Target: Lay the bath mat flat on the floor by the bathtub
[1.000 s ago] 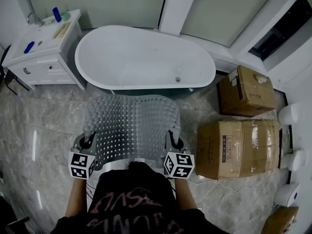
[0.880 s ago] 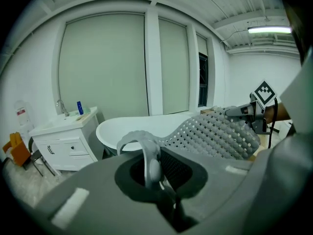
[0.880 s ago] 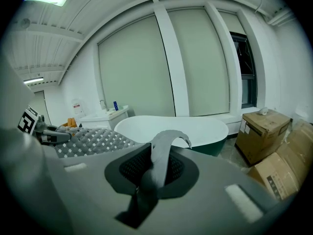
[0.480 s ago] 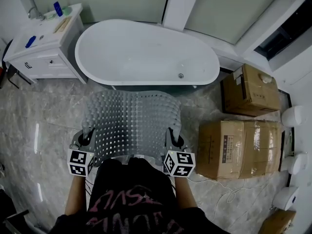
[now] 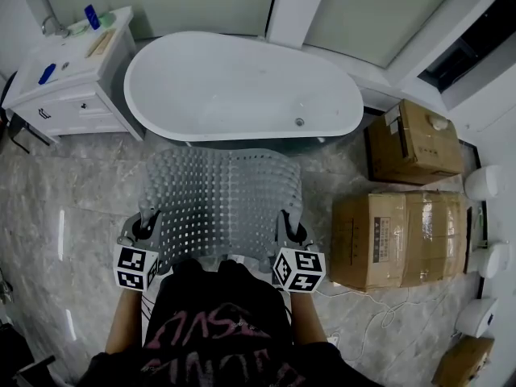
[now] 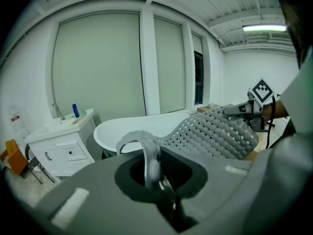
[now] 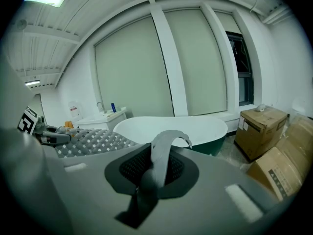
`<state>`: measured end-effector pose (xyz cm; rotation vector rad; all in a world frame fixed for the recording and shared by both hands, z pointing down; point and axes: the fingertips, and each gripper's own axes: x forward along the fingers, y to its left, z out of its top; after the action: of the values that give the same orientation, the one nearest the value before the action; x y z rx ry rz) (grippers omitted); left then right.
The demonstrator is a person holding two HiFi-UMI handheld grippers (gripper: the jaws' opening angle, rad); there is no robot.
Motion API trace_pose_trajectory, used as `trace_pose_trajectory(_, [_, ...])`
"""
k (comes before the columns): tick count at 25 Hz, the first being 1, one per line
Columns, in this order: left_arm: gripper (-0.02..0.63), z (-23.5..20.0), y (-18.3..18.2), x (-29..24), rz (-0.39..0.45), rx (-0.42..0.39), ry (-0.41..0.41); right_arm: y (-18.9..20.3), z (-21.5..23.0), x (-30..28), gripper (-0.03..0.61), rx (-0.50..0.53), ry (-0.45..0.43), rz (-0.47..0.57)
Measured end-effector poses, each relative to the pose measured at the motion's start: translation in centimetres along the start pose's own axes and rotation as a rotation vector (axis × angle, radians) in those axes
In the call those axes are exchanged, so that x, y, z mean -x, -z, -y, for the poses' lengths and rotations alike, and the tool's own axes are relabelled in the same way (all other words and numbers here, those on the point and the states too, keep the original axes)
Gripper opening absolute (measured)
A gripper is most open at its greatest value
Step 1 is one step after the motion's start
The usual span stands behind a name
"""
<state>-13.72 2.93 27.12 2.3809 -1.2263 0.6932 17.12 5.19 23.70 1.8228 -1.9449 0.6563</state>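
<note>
Mat (image 5: pixel 219 204), grey, studded and pierced with small square holes, hangs arched between two grippers in front of a person (image 5: pixel 222 337) standing on the marble floor (image 5: pixel 64 208). The left gripper (image 5: pixel 147 230) pinches the mat's near corner at 7 o'clock; its jaws are pressed onto a curled-up strip of the edge. The right gripper (image 5: pixel 292 230) pinches the near corner at 5 o'clock in the same way, with a fold of mat rising between its closed jaws. Each gripper's marker cube sits just below its corner, either side of the person's dark shirt. From those corners the mat bulges upward and reaches toward 12 o'clock, where its far edge ends just short of the tub (image 5: pixel 242 87); whether that edge touches the floor cannot be told. The white oval tub lies crosswise under tall frosted window panels (image 5: pixel 161 2). At 10 o'clock from the mat stands a white cabinet (image 5: pixel 72 95) with a tap and small bottles on top. Two cardboard boxes (image 5: pixel 399 240) sit on the floor at 2 and 3 o'clock, near the mat's right side but apart from it.
</note>
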Motion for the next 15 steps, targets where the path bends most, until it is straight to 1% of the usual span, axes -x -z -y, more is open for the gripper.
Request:
trace_pose_trajectory(5, [0.028, -1.5, 0.1, 0.3, 0.018, -0.009, 0.02, 0.3, -1.5, 0.3, 0.06, -0.004, 0.024, -0.002])
trace_pose_trajectory(8, [0.028, -2.0, 0.5, 0.6, 0.002, 0.002, 0.037, 0.3, -2.2, 0.4, 0.061, -0.002, 0.034, 0.001])
trace_pose_trajectory(15, [0.027, -2.7, 1.6, 1.1, 0.001, 0.006, 0.049, 1.0, -3.3, 0.5, 0.061, 0.0, 0.049, -0.012])
